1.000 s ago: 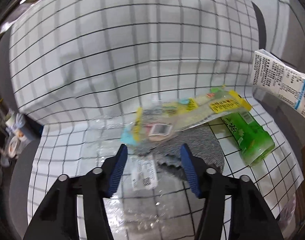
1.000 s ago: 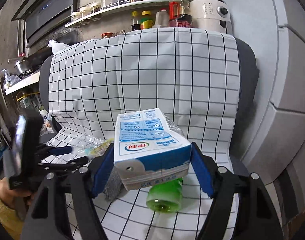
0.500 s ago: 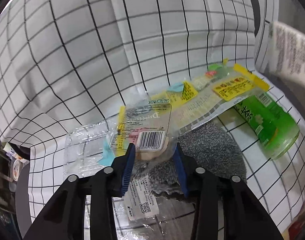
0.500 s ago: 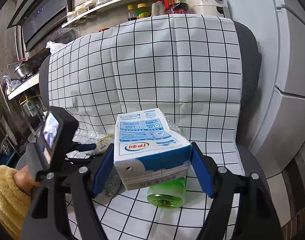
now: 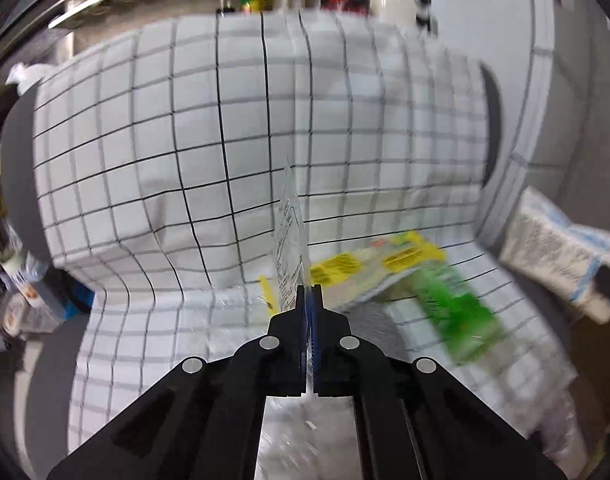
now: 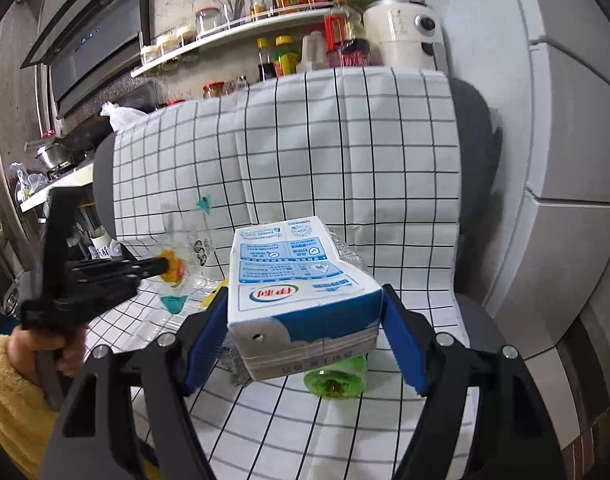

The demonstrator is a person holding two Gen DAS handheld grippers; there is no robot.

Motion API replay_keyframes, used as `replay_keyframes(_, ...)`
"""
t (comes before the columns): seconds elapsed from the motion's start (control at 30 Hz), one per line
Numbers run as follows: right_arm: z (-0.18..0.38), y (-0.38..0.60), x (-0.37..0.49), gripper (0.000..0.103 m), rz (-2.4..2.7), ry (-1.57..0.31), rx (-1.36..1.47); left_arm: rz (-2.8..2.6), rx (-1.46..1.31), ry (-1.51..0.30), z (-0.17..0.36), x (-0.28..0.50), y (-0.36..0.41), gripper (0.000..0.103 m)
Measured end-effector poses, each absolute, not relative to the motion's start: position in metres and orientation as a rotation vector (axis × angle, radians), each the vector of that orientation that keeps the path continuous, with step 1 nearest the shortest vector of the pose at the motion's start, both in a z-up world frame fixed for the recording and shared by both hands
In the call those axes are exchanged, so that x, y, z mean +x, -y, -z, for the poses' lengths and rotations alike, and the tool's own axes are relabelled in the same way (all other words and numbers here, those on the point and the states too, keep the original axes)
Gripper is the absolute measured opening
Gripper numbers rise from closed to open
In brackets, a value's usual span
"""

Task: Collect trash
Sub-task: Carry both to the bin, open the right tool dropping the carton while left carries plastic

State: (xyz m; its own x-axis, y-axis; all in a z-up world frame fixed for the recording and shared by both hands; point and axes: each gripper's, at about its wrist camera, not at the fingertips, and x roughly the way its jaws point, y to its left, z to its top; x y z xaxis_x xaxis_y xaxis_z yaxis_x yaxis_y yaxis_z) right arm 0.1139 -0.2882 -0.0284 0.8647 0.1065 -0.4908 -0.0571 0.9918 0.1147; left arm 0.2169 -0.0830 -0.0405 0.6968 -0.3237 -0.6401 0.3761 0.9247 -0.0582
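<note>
Over grid-patterned white chair cover: keeping left tool clenched on clear crinkly plastic wrapper, lifting gently; right tool gripping blue-white milk carton level.

left gripper pinched closed and lifted; right gripper spread wide, clamping.

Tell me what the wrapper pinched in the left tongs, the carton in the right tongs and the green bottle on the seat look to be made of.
Wrapper: thin clear plastic film, glossy; the grid cloth shows through it.
Carton: coated paperboard, printed blue and white, with sharp folded edges and a seam band.
Green bottle: translucent green plastic, probably; its open mouth shows under the carton.
</note>
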Motion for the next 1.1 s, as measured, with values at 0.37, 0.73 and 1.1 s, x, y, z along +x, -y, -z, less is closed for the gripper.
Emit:
replay_keyframes(0.37,0.034,0.295,0.012,0.072,-0.005,-0.487,0.084,0.526,-0.001,-0.634,0.027,0.079,0.105,0.001)
replay_keyframes(0.73,0.075,0.342,-0.093,0.072,0.259,-0.536,0.087,0.82,0.117,-0.716,0.067,0.013,0.189,0.002)
replay_keyframes(1.1,0.105,0.404,-0.159,0.074,0.5,-0.584,0.116,0.97,0.144,-0.718,0.071,-0.008,0.254,0.002)
